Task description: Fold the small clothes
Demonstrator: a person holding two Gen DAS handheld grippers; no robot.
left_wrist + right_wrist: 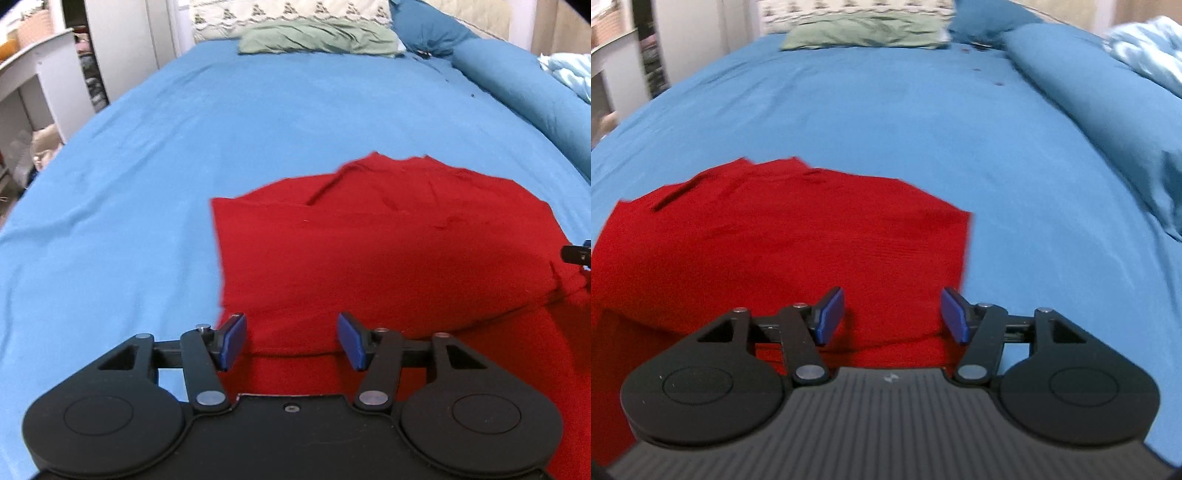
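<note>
A red garment (388, 243) lies on the blue bed sheet (184, 147), with its near part folded over the rest. My left gripper (293, 341) is open and empty, above the garment's near left edge. In the right wrist view the same garment (783, 240) lies at the left. My right gripper (893, 316) is open and empty above the garment's near right edge. A bit of the right gripper shows at the right edge of the left wrist view (576, 254).
A green cloth (317, 38) and a patterned pillow (288, 13) lie at the head of the bed. A blue bolster (524, 88) and a light blue blanket (1145, 48) lie along the right side. White shelving (33, 85) stands left of the bed.
</note>
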